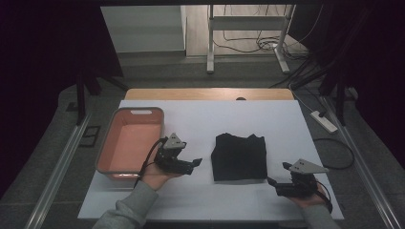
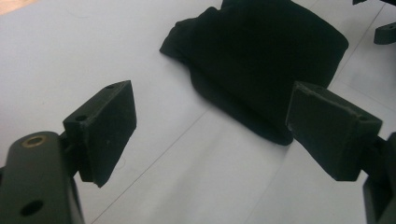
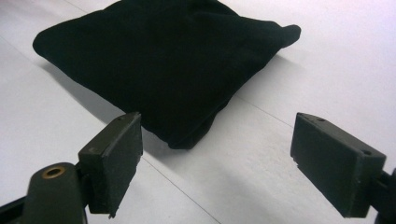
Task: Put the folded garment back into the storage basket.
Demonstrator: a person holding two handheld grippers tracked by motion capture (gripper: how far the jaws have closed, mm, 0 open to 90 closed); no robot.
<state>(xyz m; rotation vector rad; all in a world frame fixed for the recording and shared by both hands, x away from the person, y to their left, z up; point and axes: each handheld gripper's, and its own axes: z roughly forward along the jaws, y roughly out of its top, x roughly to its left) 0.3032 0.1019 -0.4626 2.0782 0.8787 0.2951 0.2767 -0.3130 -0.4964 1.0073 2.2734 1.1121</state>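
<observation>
The desk (image 1: 210,200) under its white sheet carries everything I work with, and it is bare enough that I can come in low from either side. To my left stands the pink tub (image 1: 111,143), empty, its near end just beside my left hand; I take it as the likely place for the cloth to go, which would be why it sits within easy reach. The folded black cloth (image 1: 239,156) lies flat in the middle of the desk, between my two hands, squared up so that its edges can be caught from both sides at once. My left tongs (image 1: 195,163) rest in my upturned palm and point right toward the cloth's left edge, near it but apart, jaws spread wide with nothing between them. My right tongs (image 1: 276,183) lie low by the cloth's near right corner, aimed leftward, jaws likewise wide apart and empty, close to the corner without touching.
</observation>
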